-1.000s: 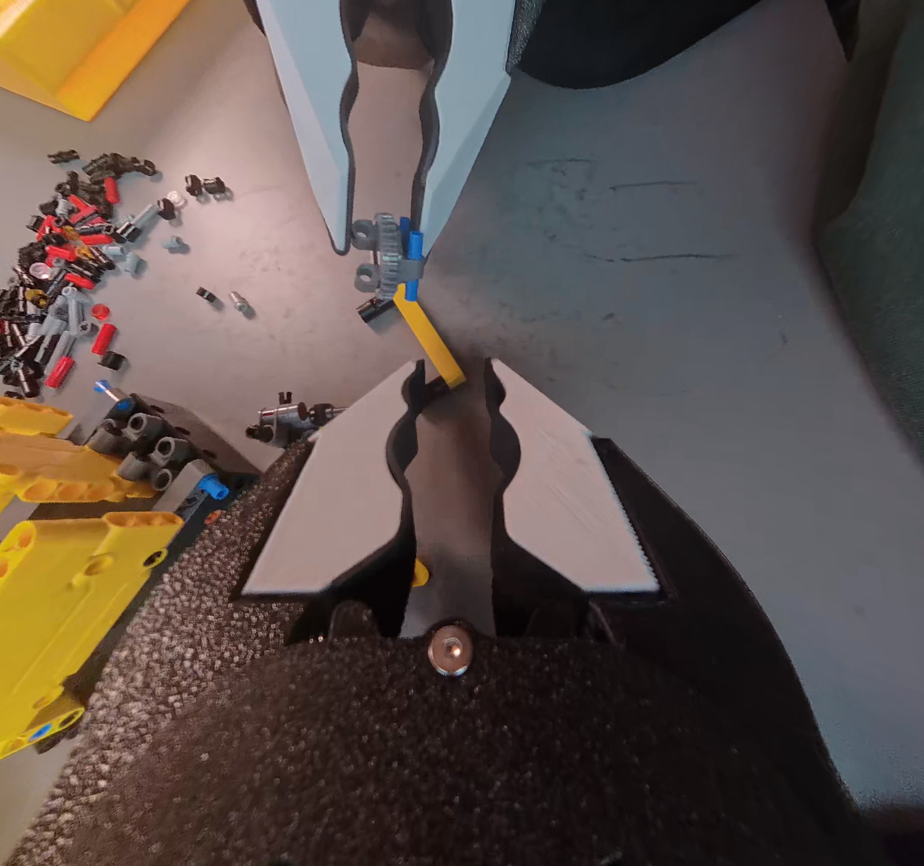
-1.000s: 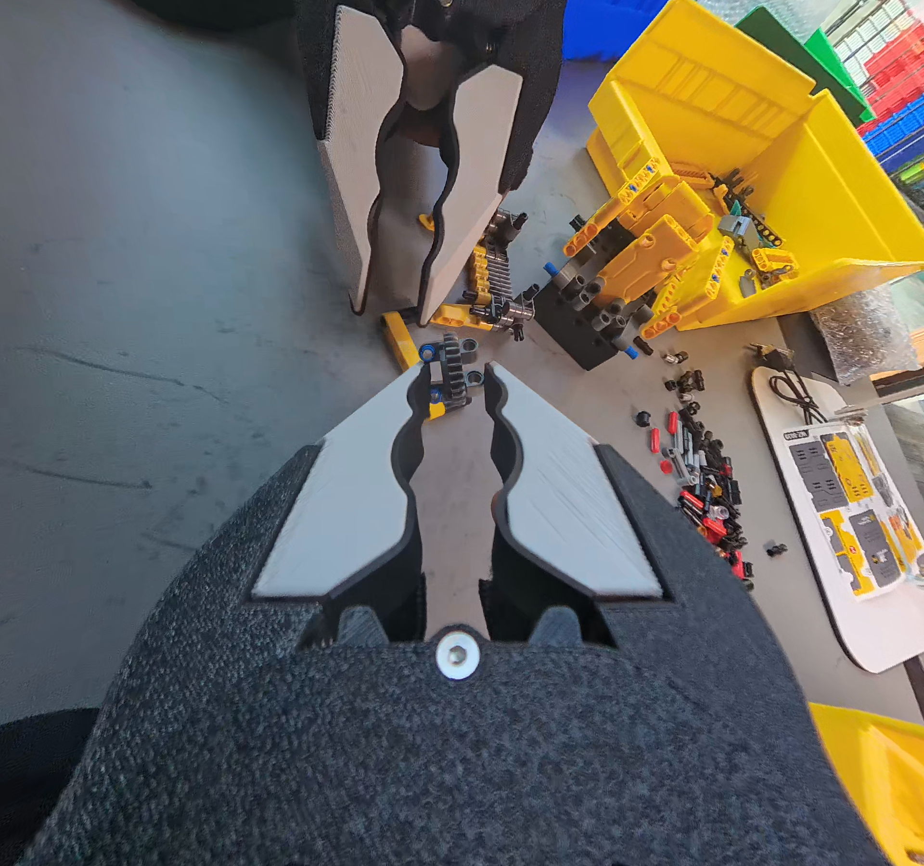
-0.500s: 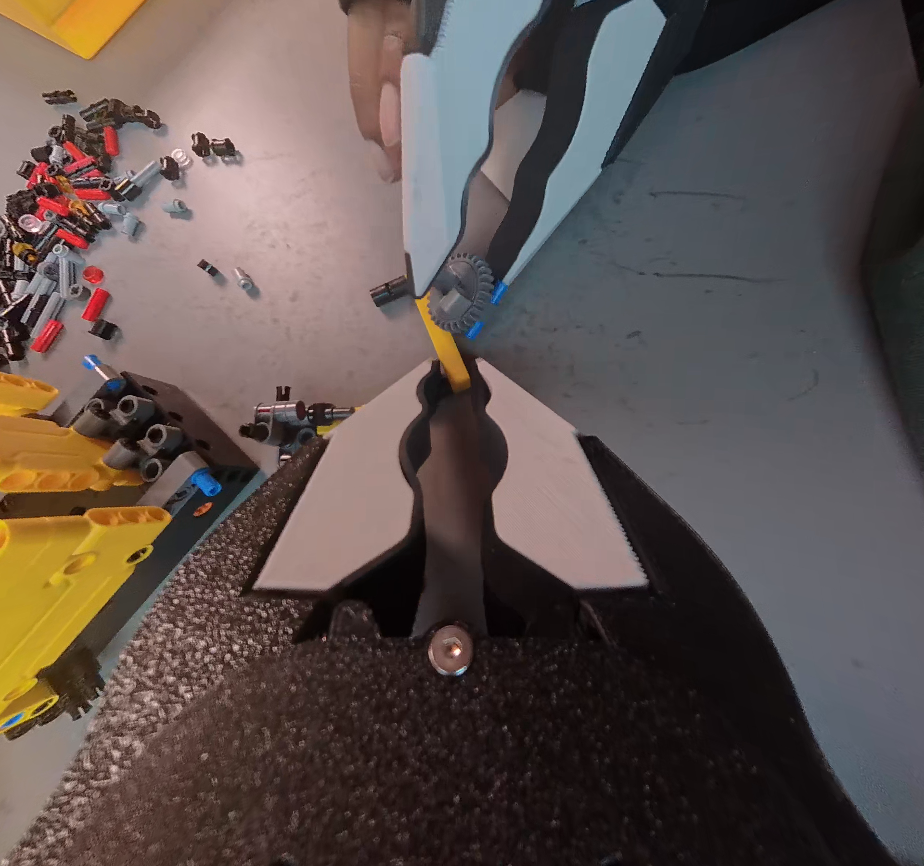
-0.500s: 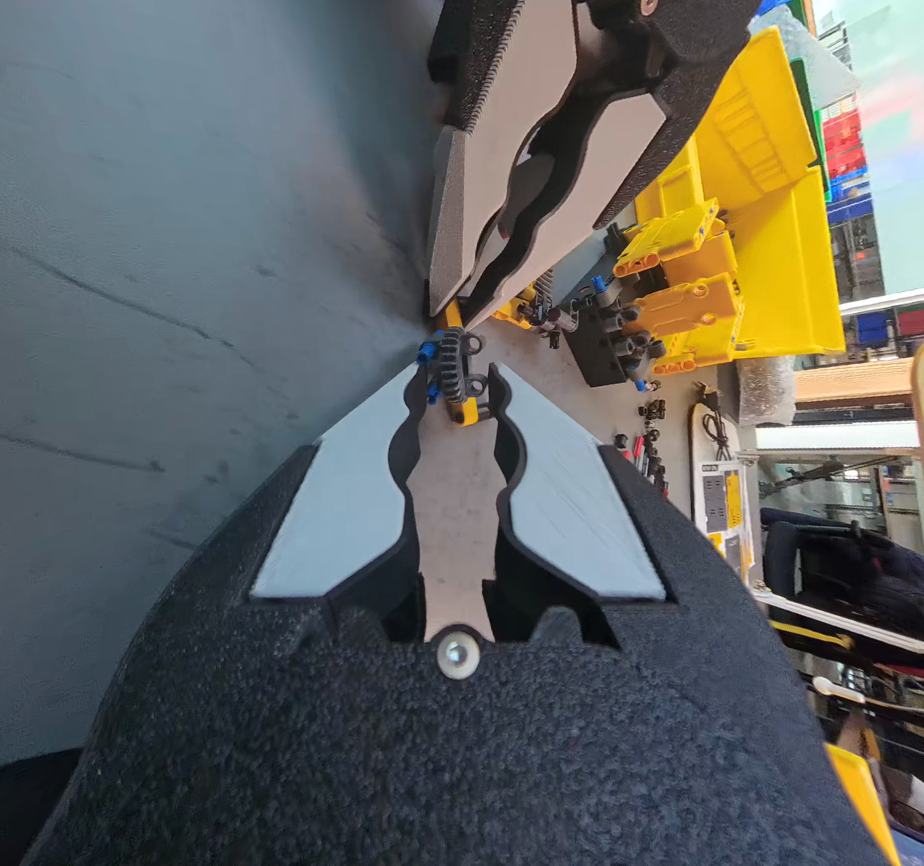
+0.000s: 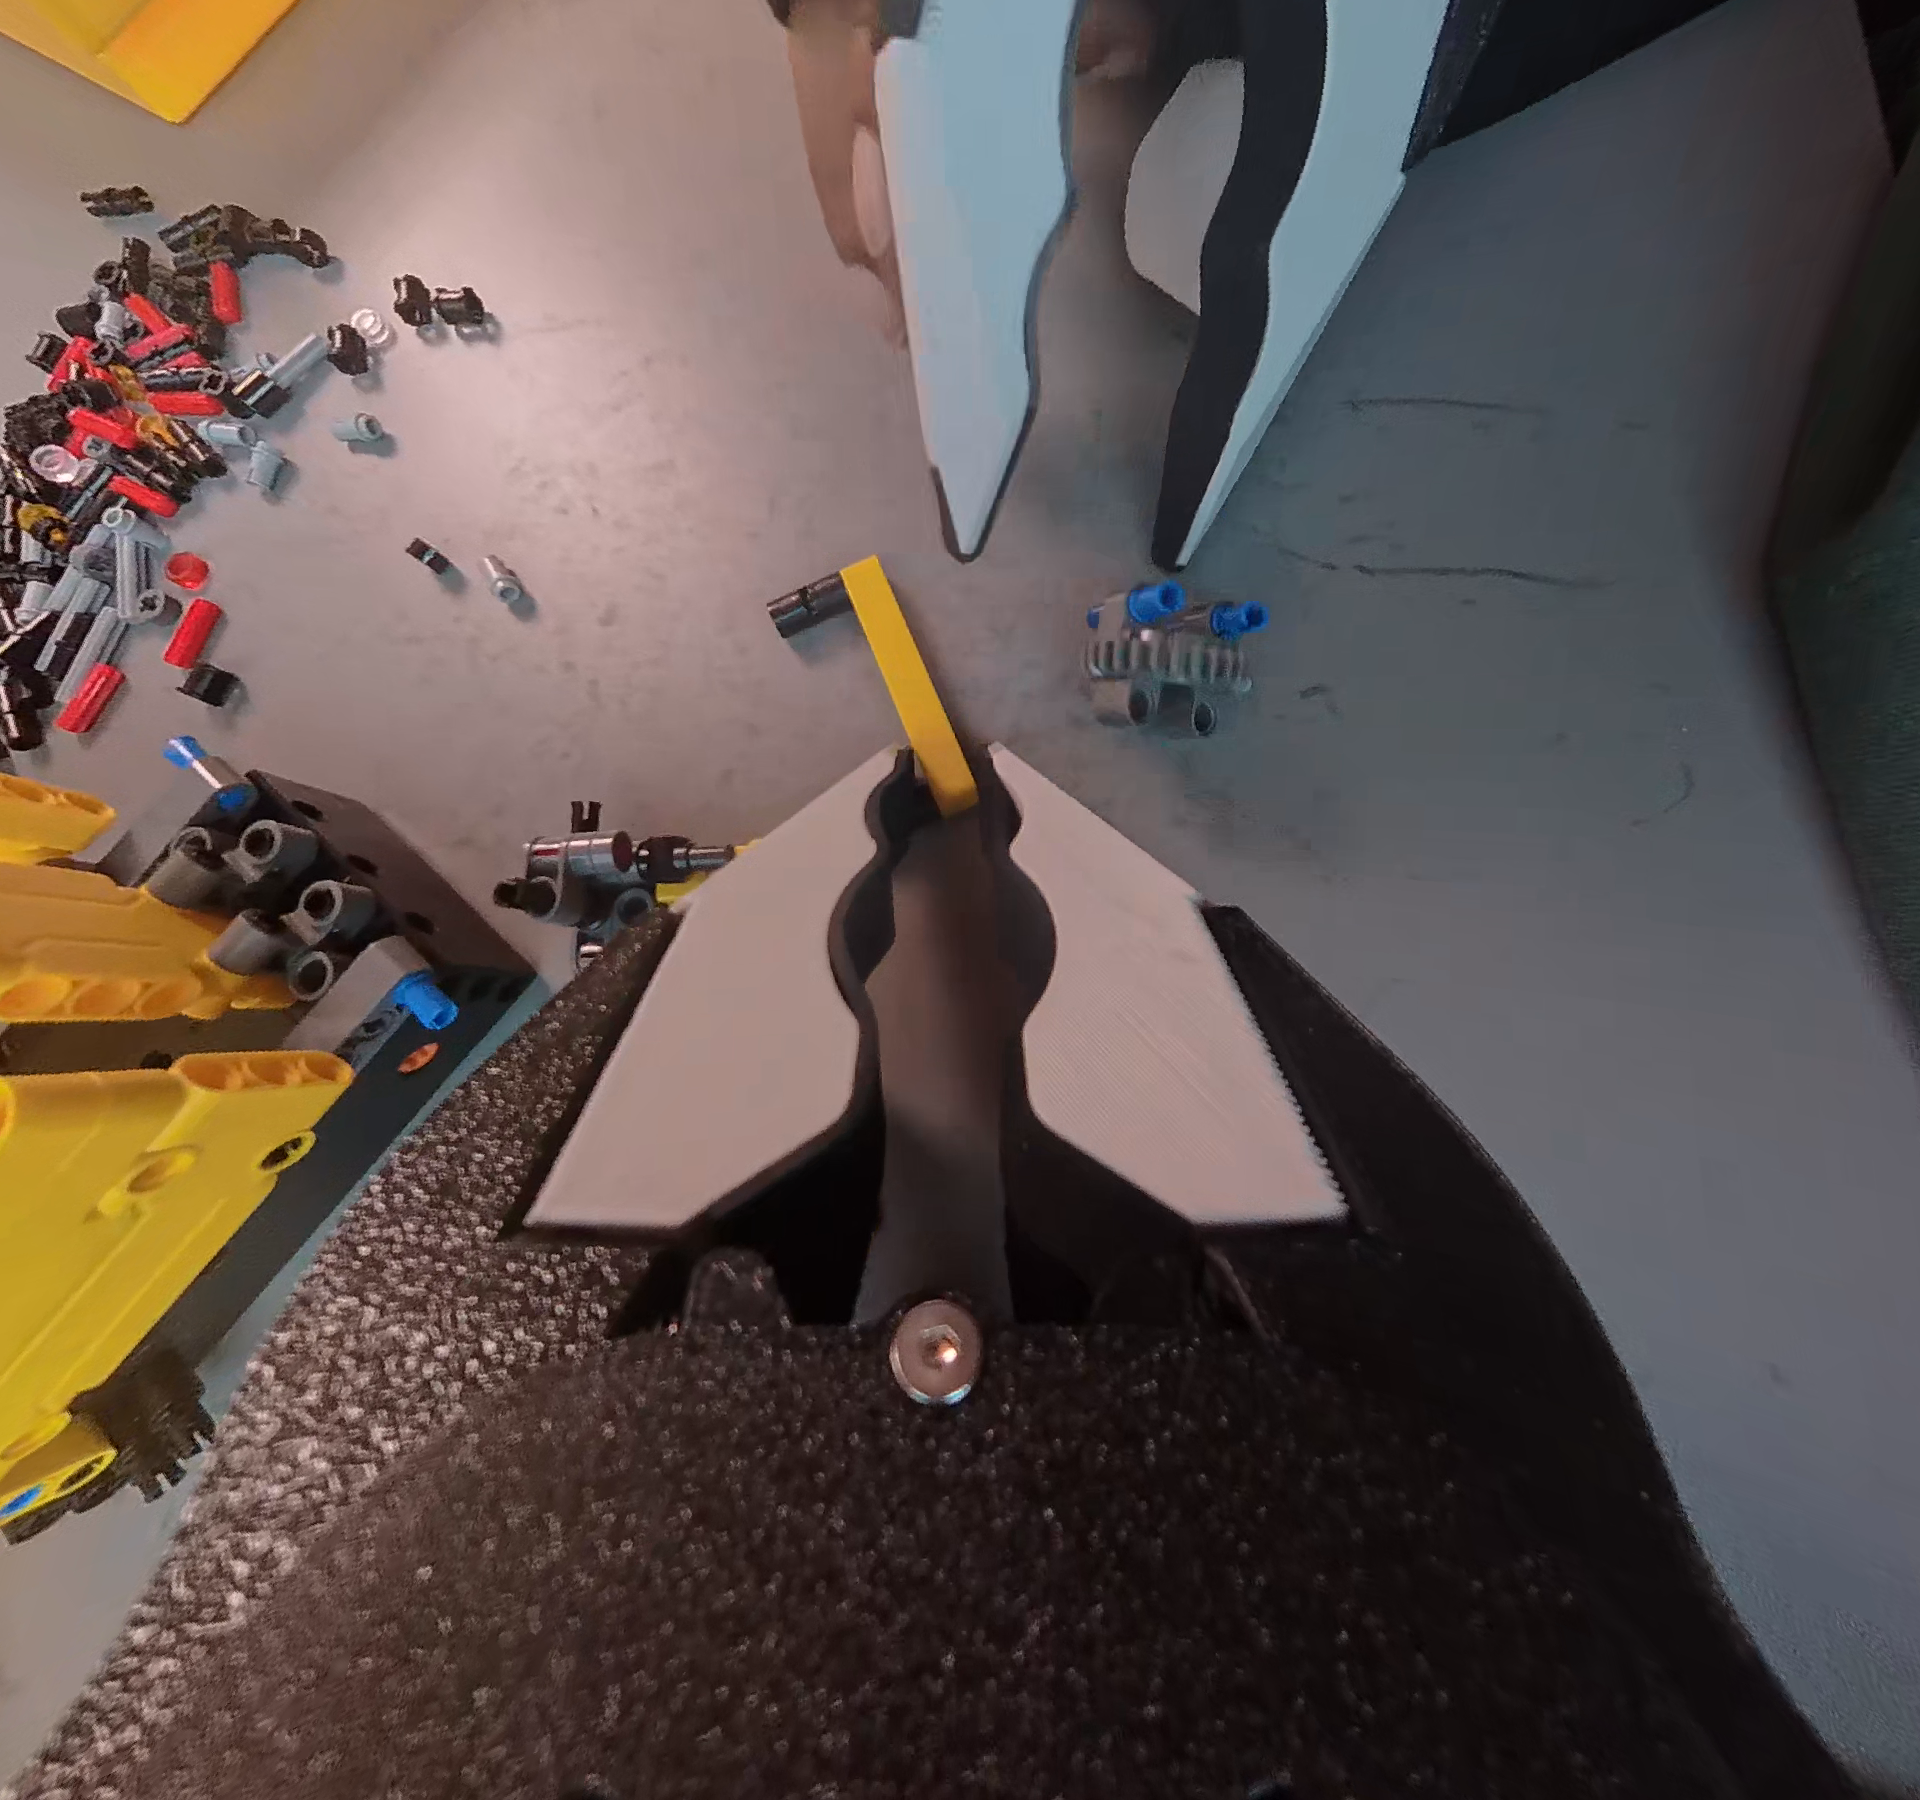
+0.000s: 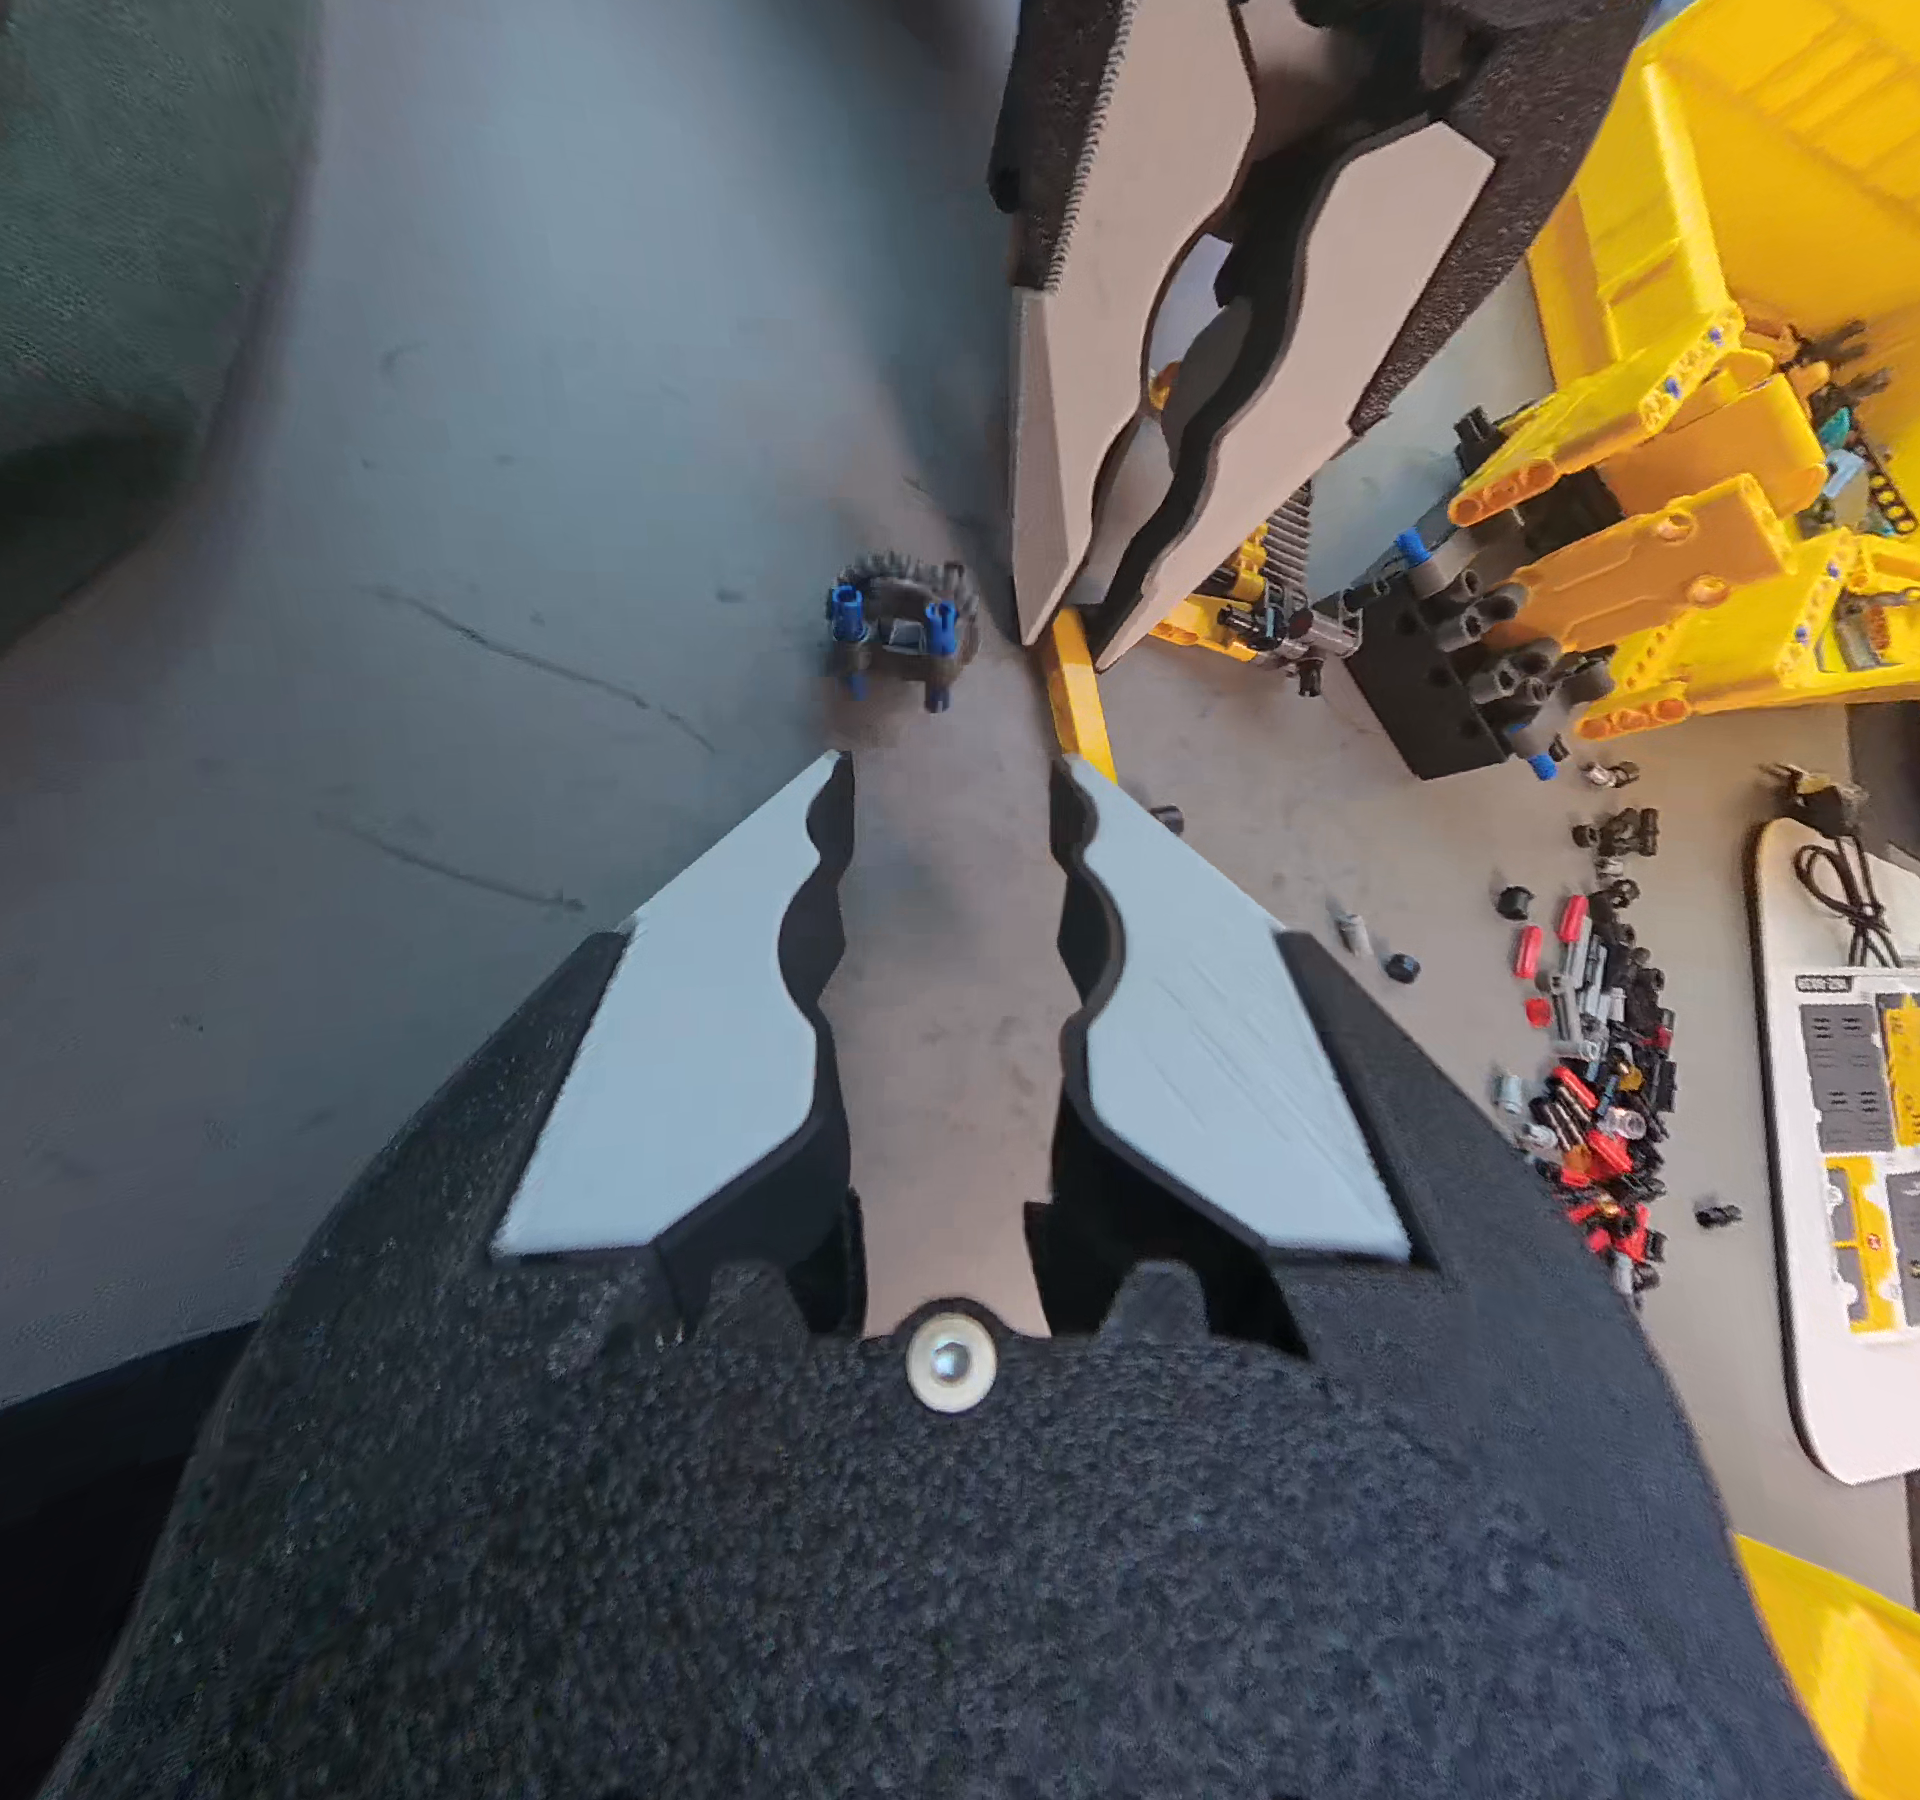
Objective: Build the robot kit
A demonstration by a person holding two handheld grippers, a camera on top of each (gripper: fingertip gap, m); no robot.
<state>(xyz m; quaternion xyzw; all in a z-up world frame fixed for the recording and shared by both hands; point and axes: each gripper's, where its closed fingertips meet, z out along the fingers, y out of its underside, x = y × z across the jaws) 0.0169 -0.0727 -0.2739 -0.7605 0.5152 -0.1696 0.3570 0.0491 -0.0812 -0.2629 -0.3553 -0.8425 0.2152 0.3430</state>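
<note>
Pinching yellow beam (image 5: 914, 685), left gripper (image 5: 943, 776) closed

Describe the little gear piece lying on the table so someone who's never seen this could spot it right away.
Start at the grey table and find the two grippers facing each other. Just past the open right gripper lies a small gear assembly. It lies apart from the parts pile, the only toothed grey piece with blue pins sticking out.

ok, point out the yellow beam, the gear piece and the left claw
yellow beam (image 5: 906, 670): left wrist view, mid-length of its top face.
gear piece (image 5: 1169, 661): left wrist view, toothed grey body.
left claw (image 5: 943, 782): left wrist view, between fingertips.
</note>
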